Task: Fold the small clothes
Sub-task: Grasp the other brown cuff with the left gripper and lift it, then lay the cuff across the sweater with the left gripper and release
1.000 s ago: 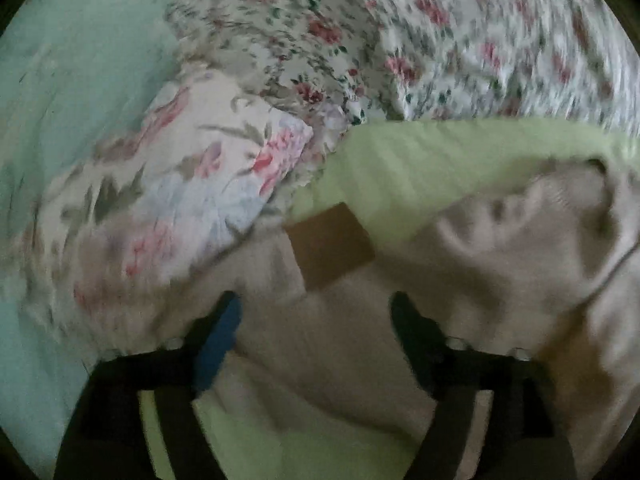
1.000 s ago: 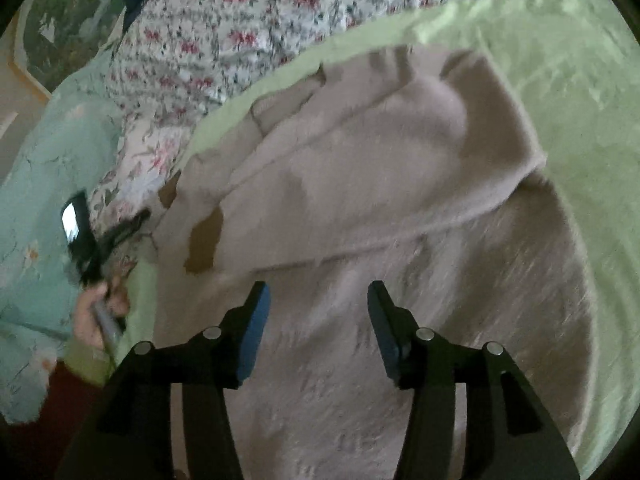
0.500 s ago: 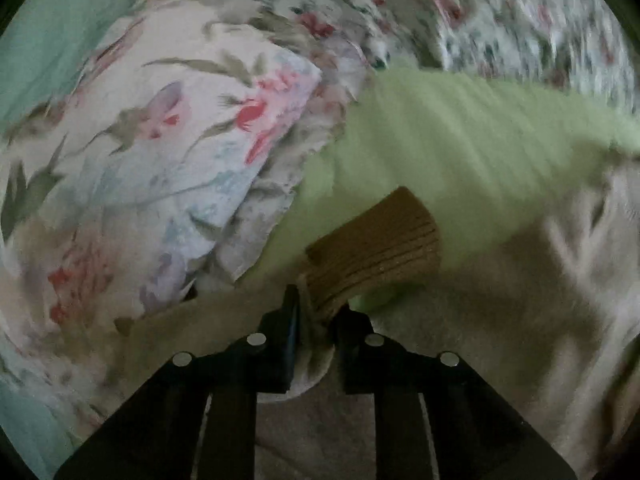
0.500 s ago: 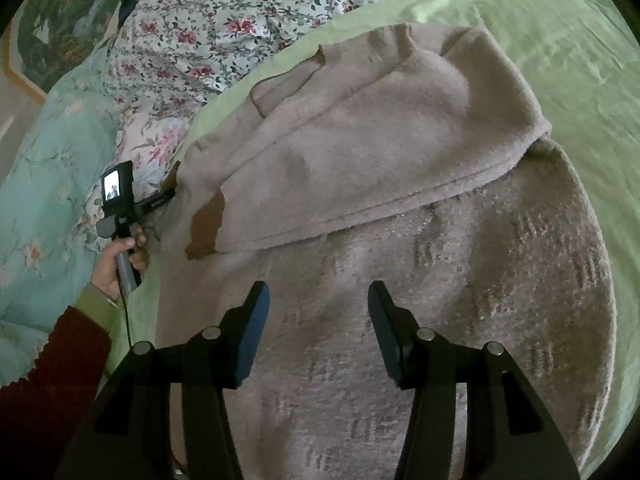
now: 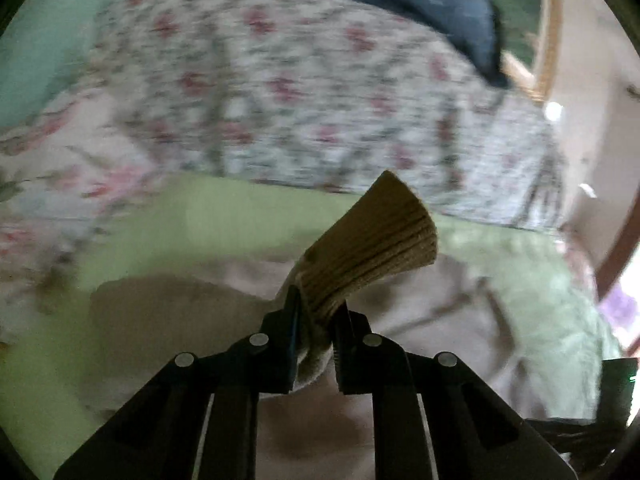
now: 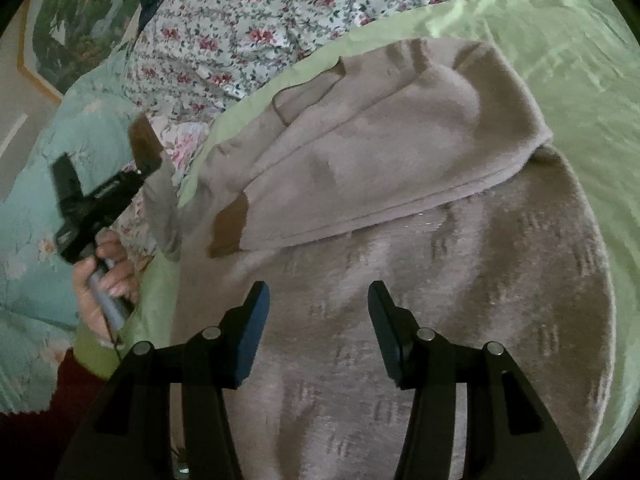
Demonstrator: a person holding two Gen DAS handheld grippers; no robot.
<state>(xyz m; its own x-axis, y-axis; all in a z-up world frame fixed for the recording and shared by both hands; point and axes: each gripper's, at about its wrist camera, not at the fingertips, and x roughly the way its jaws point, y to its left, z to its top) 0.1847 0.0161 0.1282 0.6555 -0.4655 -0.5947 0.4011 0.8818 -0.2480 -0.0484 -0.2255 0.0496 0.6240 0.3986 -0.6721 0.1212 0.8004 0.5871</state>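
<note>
A beige knit sweater lies spread on a green sheet, one sleeve folded across its body with a brown cuff. My left gripper is shut on the other sleeve just behind its brown ribbed cuff and holds it lifted above the sweater. In the right wrist view the left gripper and lifted cuff show at the left. My right gripper is open and empty, hovering over the sweater's lower body.
A floral quilt and a floral pillow lie beyond the green sheet. A teal blanket is at the left. A wooden frame stands at the far right.
My left gripper closed on the sleeve by the brown cuff, then lifted it up and swung toward the right. My right gripper stayed open over the sweater.
</note>
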